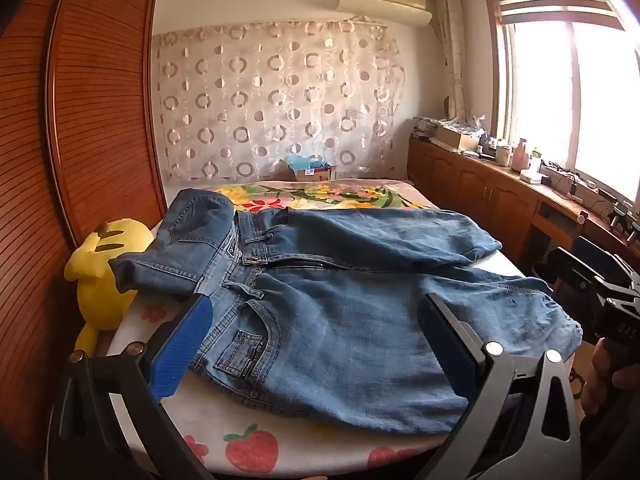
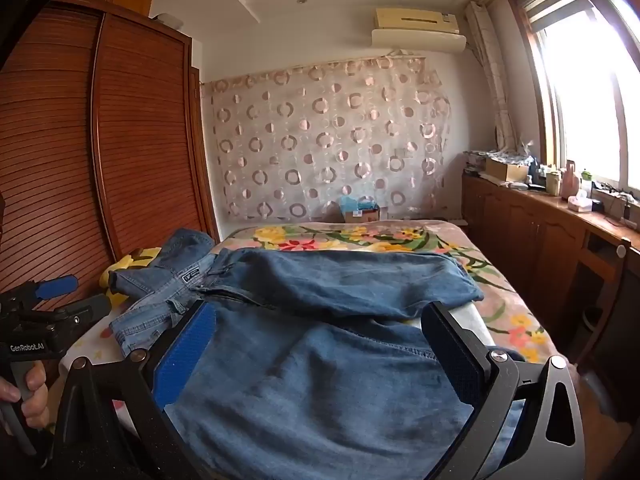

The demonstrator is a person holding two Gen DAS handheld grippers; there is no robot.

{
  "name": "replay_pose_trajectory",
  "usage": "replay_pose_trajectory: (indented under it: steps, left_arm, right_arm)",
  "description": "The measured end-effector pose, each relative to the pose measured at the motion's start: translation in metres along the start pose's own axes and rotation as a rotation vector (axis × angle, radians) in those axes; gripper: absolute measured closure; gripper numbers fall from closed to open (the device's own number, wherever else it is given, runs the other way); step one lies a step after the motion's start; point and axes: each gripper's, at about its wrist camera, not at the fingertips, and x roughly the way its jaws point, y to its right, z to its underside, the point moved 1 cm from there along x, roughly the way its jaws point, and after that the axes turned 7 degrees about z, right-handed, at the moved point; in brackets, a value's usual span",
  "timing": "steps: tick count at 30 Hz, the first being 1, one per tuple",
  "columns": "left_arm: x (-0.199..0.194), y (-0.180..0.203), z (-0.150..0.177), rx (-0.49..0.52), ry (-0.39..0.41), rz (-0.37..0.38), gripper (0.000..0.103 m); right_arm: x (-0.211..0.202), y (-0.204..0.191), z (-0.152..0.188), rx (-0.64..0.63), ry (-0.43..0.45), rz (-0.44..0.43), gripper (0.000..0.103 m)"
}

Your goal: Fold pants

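Observation:
A pair of blue jeans lies spread sideways on a white strawberry-print board, waistband to the left, both legs running right. Another denim piece is bunched at the far left by the waistband. My left gripper is open and empty, hovering over the hip and front pocket. My right gripper is open and empty over the near leg. The right gripper also shows at the right edge of the left wrist view, and the left gripper at the left edge of the right wrist view.
A yellow plush toy sits left of the board against the wooden wardrobe. A floral bedspread lies beyond the jeans. A cardboard box stands at the bed's far end. A wooden cabinet with clutter runs along the right under the window.

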Motion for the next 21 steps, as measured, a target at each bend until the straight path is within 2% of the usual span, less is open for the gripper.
replay_pose_trajectory:
  steps: [21]
  left_arm:
    - [-0.0002, 0.0003, -0.0001, 0.016, 0.007, -0.010, 0.001]
  right_arm:
    - [-0.0029, -0.0001, 0.0003, 0.002, 0.011, -0.003, 0.000]
